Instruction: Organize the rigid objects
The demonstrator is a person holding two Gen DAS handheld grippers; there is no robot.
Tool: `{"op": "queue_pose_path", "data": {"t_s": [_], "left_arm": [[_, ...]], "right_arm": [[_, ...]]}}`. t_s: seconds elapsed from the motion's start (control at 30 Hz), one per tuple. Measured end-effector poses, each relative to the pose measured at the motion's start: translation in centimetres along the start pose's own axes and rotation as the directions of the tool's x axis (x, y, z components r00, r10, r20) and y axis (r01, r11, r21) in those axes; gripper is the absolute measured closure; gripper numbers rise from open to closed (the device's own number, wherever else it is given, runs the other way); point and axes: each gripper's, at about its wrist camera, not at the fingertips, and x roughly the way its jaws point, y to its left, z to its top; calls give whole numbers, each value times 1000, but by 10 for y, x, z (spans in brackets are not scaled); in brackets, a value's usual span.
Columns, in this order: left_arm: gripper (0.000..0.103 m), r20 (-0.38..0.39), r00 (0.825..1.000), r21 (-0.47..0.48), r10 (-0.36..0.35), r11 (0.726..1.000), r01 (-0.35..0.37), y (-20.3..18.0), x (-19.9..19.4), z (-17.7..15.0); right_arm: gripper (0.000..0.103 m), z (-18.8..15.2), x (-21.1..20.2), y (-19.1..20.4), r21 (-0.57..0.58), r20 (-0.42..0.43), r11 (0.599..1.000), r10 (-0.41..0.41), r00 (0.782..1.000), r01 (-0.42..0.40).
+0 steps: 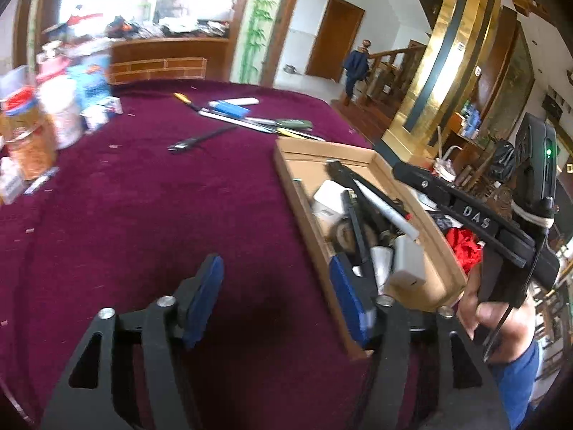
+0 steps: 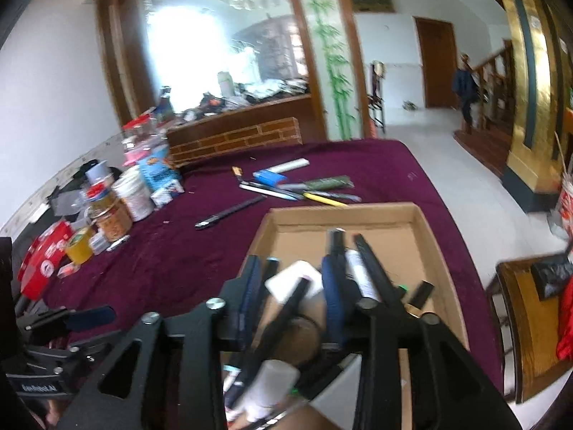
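Left gripper (image 1: 275,299) hangs over the maroon cloth (image 1: 143,215) with its blue-padded fingers (image 1: 206,297) spread wide and nothing between them — the right-hand pad sits just at the near corner of the cardboard box (image 1: 286,172). Right gripper (image 2: 290,290) is over the box (image 2: 426,222), fingers (image 2: 331,286) apart by a moderate gap, hovering above the jumble inside; whether the pads touch anything I cannot tell, the picture is blurred there. Inside the box lie a white block (image 2: 295,279), a long black tool (image 2: 376,268), a white tube (image 2: 360,272) and more dark pieces, heaped toward the near end, the far end bare cardboard. Out on the cloth beyond the box — a cluster of pens (image 2: 297,190), a blue box (image 2: 268,177) and a white bar (image 2: 292,165), all close together, with a black strip (image 2: 229,212) lying apart, nearer the middle. On the left edge stand jars (image 2: 111,222), a tape roll (image 2: 80,249) and a red pack (image 2: 39,265). In the left view the person's hand (image 1: 480,313) grips the right device's handle beside the box.
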Motion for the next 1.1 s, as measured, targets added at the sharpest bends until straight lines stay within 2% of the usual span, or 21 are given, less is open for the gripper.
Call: {"op": "queue_pose_path", "data": {"t_s": [0.13, 0.27, 0.33, 0.43, 0.47, 0.5, 0.6, 0.77, 0.9, 1.1], "left_arm": [[27, 26, 999, -13, 38, 999, -38, 24, -23, -20], [26, 20, 998, -42, 66, 997, -65, 46, -36, -35], [23, 29, 996, -61, 81, 995, -79, 56, -43, -43], [21, 62, 993, -86, 102, 992, -97, 70, -51, -52], [21, 67, 992, -93, 107, 991, -100, 73, -52, -54], [21, 67, 991, -94, 112, 990, -105, 76, -54, -56], [21, 65, 992, -97, 111, 990, -104, 86, -55, -63], [21, 32, 992, -112, 123, 987, -119, 103, -55, -75], [21, 34, 981, -75, 194, 979, -191, 107, -57, -79], [21, 78, 972, -52, 220, 975, -217, 109, -66, -84]], "right_arm": [[56, -3, -5, 30, -91, 42, 995, 41, 998, -37], [47, -1, -16, 54, -68, 38, 988, 139, 990, -137], [41, -4, -25, 71, -75, 38, 981, 180, 983, -176], [21, -17, -37, 98, -94, 57, 975, 209, 976, -203], [11, -25, -39, 109, -96, 48, 970, 227, 973, -222], [6, -29, -39, 115, -94, 39, 968, 238, 971, -233], [5, -49, -32, 132, -73, -9, 967, 245, 969, -245], [5, -65, -24, 139, -47, -44, 982, 179, 983, -181], [5, -71, -24, 142, -53, -36, 987, 149, 988, -151], [5, -81, -22, 151, -97, 0, 990, 102, 995, -102]]}}
